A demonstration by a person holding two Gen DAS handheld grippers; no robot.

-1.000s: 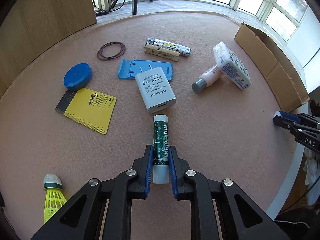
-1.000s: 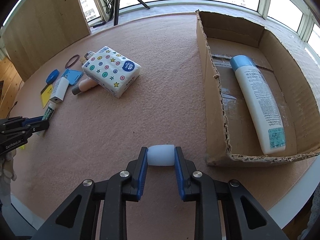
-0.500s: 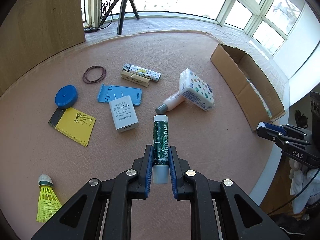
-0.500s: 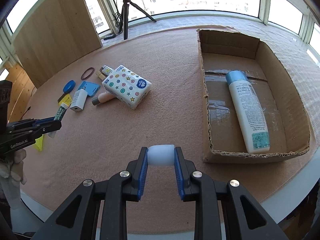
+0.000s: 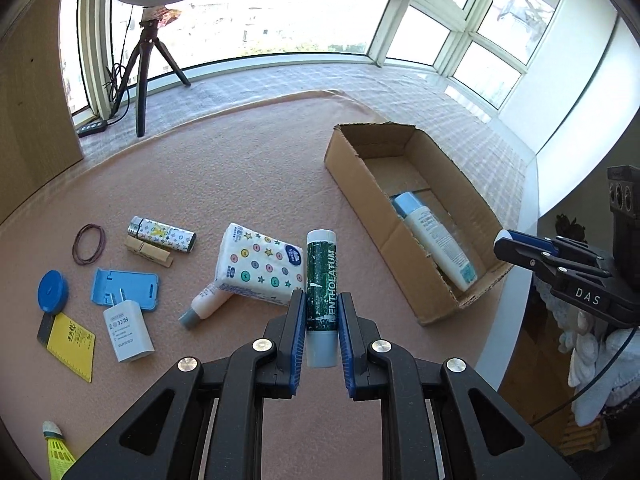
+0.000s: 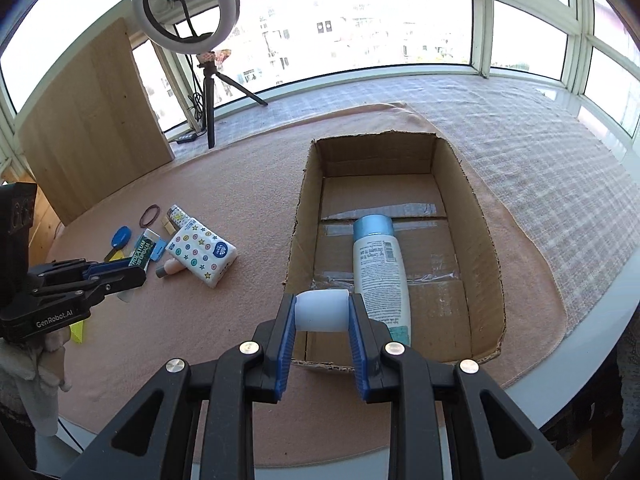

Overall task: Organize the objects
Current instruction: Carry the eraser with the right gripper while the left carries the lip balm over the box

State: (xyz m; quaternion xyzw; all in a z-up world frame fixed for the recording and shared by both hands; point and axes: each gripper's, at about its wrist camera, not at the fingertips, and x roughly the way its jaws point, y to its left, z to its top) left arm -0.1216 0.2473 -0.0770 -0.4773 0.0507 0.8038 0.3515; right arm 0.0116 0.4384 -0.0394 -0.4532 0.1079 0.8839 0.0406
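A: Left gripper — fingers pinching the green lip balm stick by its sides, white cap end pointing away, held in the air above the desk. Label partly legible; first letters sit behind the left blue pad.

B: Right gripper — fingers pinching a small white cylinder crosswise. Cannot tell what it is; no marking visible. It hangs over the near wall of the cardboard box.

A: Box contents: one white bottle with blue cap lying flat on the floor of the box. Its lower end is hidden behind the right gripper in that view; near corner of the box is also covered.

B: Left on the desk: star-patterned tissue pack, with a small pink tube partly tucked under it. White charger overlaps the blue phone stand.

A: Also rubber bands, patterned lighter, wooden clothespin touching it, blue round case, yellow card.

B: Yellow shuttlecock — cut off at the frame's lower left edge. Print on the charger and the card is too small to read
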